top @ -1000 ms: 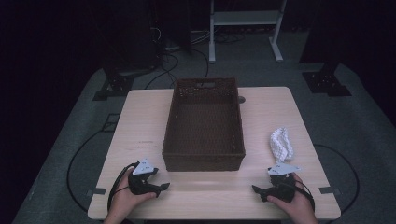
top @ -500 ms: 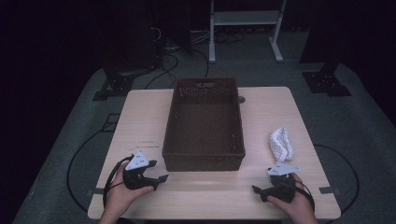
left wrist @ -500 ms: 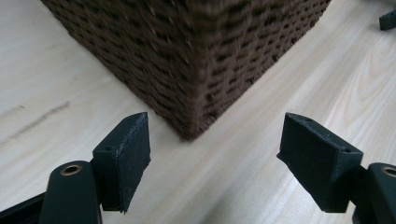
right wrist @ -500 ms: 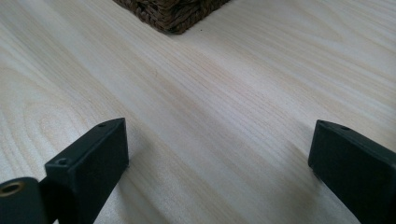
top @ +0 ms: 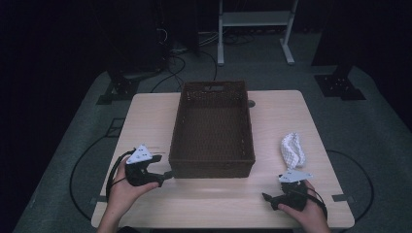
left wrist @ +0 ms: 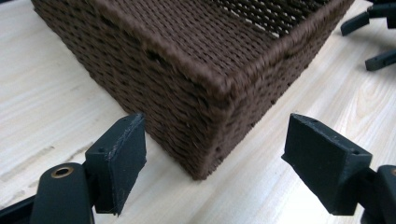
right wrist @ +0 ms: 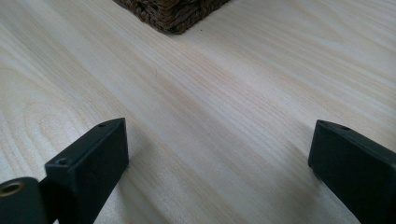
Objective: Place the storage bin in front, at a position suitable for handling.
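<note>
One brown woven basket (top: 212, 128) stands mid-tabletop (top: 145, 116), its near-left corner just ahead of the left tongs (top: 167, 173), jaws wide apart with nothing held, while the right tongs (top: 266, 199), likewise spread and empty, rest near one white cloth (top: 292, 150) lying right of the basket.

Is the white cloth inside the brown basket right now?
No, the white cloth lies on the bare table to the right of the brown basket, outside its wall.
</note>
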A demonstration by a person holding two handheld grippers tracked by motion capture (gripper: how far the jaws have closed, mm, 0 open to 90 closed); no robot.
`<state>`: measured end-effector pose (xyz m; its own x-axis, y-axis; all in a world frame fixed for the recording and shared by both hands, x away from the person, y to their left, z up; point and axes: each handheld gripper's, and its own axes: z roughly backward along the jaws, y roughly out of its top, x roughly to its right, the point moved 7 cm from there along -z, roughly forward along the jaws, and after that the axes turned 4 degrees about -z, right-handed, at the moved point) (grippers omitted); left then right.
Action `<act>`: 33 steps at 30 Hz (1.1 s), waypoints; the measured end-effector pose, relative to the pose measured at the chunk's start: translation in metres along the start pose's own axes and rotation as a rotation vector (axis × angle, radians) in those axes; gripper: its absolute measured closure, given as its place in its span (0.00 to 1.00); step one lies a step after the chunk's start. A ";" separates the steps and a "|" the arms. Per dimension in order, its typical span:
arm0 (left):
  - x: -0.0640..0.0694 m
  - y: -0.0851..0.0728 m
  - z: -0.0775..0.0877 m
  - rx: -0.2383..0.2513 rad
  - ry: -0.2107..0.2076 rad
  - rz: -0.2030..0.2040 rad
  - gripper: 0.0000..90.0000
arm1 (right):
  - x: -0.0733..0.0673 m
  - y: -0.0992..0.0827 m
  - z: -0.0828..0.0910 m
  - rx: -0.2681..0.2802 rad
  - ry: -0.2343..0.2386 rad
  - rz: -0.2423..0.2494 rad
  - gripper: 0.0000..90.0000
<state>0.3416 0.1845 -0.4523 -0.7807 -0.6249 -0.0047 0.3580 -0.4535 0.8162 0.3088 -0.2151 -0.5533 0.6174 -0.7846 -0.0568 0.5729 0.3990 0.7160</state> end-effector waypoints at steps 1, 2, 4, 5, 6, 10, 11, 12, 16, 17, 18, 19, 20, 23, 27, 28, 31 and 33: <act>-0.001 0.003 0.002 0.004 0.002 -0.001 0.22 | 0.000 0.000 0.000 0.000 0.000 0.000 0.05; -0.002 0.005 0.003 0.008 0.003 0.000 0.23 | 0.000 0.000 0.000 0.000 0.000 0.000 0.05; -0.003 0.010 0.005 0.019 0.008 0.001 0.24 | 0.000 0.000 0.000 0.000 0.000 0.000 0.05; -0.005 0.015 0.007 0.020 0.009 -0.006 0.25 | 0.000 0.000 0.000 0.000 0.000 0.000 0.05; -0.005 0.015 0.007 0.020 0.009 -0.006 0.26 | 0.000 0.000 0.000 0.000 0.000 0.000 0.05; -0.009 0.026 0.006 0.019 0.022 -0.019 0.26 | 0.000 0.000 0.000 0.000 0.000 0.000 0.05; -0.011 0.031 0.004 0.024 0.028 -0.022 0.26 | 0.000 0.000 0.000 -0.001 0.000 0.000 0.05; -0.011 0.031 0.004 0.024 0.028 -0.022 0.26 | 0.000 0.000 0.000 -0.001 0.000 0.000 0.05; -0.018 0.038 -0.001 0.020 0.040 -0.007 0.27 | 0.000 0.000 0.000 0.000 0.001 -0.002 0.05; -0.020 0.040 -0.003 0.023 0.040 -0.005 0.27 | 0.000 0.000 0.000 0.000 0.001 -0.003 0.05; -0.023 0.042 -0.004 0.023 0.044 0.000 0.27 | 0.000 0.000 0.000 0.000 0.001 -0.001 0.05; -0.024 0.043 -0.006 0.022 0.049 0.002 0.27 | 0.000 0.000 0.000 0.000 0.001 -0.001 0.05; -0.026 0.044 -0.008 0.019 0.054 0.003 0.27 | 0.000 0.000 0.000 0.000 0.001 -0.001 0.05; -0.031 0.047 -0.013 0.017 0.053 0.012 0.28 | 0.000 0.000 0.000 0.000 0.001 -0.001 0.05; -0.037 0.050 -0.020 0.011 0.064 0.016 0.28 | 0.000 0.000 0.000 0.000 0.000 -0.002 0.05; -0.037 0.051 -0.021 0.005 0.066 0.014 0.28 | 0.000 0.000 0.000 0.000 0.000 -0.002 0.05; -0.040 0.053 -0.025 0.000 0.074 0.007 0.29 | 0.000 0.000 0.000 0.000 0.000 -0.002 0.05; -0.042 0.055 -0.028 -0.004 0.078 0.007 0.30 | 0.000 0.000 0.000 0.000 0.000 -0.002 0.05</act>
<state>0.4082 0.1680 -0.4234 -0.7361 -0.6754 -0.0440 0.3655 -0.4515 0.8140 0.3087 -0.2150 -0.5533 0.6164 -0.7853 -0.0583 0.5740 0.3975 0.7159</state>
